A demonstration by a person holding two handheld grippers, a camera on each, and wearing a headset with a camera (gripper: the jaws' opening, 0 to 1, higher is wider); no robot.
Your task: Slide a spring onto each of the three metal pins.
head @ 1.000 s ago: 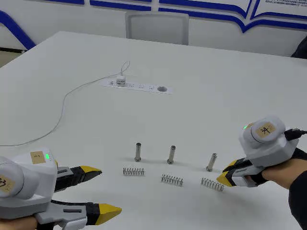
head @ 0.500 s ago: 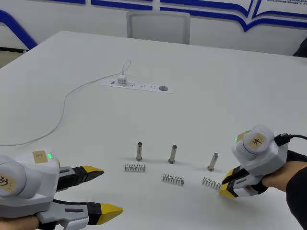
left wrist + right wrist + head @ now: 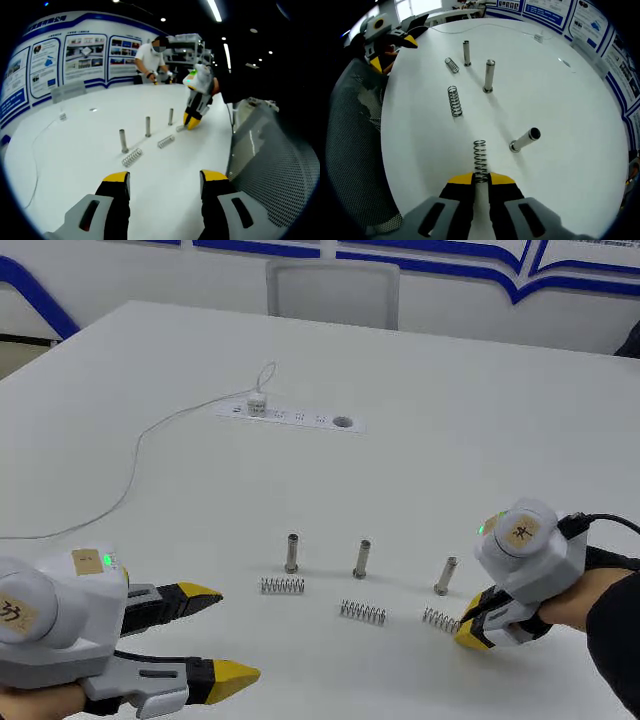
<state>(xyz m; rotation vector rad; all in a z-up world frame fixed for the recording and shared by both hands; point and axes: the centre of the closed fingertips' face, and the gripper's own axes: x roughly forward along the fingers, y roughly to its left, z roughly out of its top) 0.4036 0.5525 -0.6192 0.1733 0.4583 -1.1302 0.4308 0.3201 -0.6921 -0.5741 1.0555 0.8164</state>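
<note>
White table (image 3: 420, 370) bears three upright pins (image 3: 362, 558) with springs (image 3: 361, 613) beside them; right gripper (image 3: 464, 634) is clamped on the right spring (image 3: 438, 619), left gripper (image 3: 226, 632) hovers, jaws apart.

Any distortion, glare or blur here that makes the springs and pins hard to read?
Head view: soft even light, faint shadows, pins and springs sharp. Left gripper view: heavy fisheye bending, bright ceiling lights, springs small. Right gripper view: fisheye curves the table edge, yet the spring at the right gripper is crisp.
</note>
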